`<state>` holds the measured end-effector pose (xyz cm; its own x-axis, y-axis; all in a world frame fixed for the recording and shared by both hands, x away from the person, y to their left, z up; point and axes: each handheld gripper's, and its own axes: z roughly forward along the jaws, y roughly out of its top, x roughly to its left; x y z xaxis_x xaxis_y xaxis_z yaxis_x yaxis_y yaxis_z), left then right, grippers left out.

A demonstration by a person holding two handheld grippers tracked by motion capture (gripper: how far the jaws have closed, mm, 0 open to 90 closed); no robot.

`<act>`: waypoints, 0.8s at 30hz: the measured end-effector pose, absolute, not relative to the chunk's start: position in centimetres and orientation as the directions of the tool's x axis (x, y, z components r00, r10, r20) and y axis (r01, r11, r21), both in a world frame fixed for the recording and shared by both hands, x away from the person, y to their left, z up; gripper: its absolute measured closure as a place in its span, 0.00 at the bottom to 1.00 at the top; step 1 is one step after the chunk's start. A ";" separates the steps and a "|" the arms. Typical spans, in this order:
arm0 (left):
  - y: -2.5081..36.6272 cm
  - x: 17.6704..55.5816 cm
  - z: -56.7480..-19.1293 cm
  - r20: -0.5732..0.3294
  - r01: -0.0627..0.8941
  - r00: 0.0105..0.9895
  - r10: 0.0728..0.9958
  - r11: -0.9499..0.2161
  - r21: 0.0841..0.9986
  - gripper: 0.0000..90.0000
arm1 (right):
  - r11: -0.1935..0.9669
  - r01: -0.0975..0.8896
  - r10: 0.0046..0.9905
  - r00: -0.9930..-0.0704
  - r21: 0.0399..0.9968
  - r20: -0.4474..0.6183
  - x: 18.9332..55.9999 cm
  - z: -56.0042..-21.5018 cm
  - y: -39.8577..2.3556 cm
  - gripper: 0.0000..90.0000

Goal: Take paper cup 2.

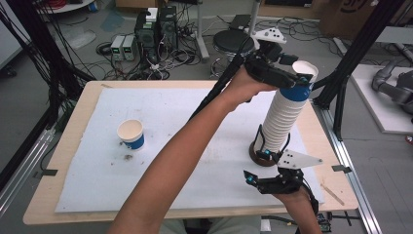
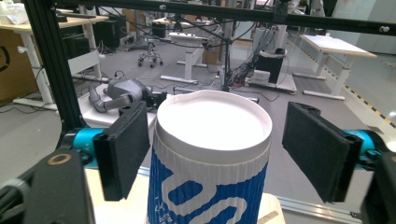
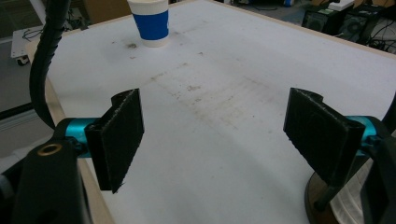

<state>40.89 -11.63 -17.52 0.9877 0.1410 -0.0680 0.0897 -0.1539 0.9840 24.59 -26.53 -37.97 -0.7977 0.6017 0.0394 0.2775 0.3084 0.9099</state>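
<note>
Left tool (image 1: 298, 73) stands open around the top cup (image 2: 212, 154) of the tall stack (image 1: 285, 119) near the bench's right edge; right tool (image 1: 265, 168), open too, waits beside the base. Close evenly below the rim, then lift straight

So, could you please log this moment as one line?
left gripper: open around top cup | right gripper: open, by stack base | lone cup: upright
</note>
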 end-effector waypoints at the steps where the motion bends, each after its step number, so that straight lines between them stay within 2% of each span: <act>1: -11.7 40.9 -17.5 -0.067 0.089 0.987 0.143 -0.154 0.984 0.29 | 0.308 0.278 0.602 -0.798 0.910 0.040 24.6 -38.0 -26.5 0.23; 4: -11.6 40.9 -17.4 -0.058 0.081 0.988 0.144 -0.159 0.984 0.34 | 0.308 0.284 0.601 -0.798 0.908 0.046 24.6 -38.0 -26.5 0.23; 14: -11.6 40.8 -17.2 -0.031 0.057 0.987 0.155 -0.170 0.984 0.36 | 0.308 0.282 0.602 -0.797 0.909 0.043 24.6 -38.0 -26.5 0.23; 24: -10.9 40.6 -15.8 -0.049 0.065 0.986 0.157 -0.098 0.993 0.36 | 0.303 0.280 0.601 -0.798 0.911 0.046 24.6 -38.1 -26.5 0.23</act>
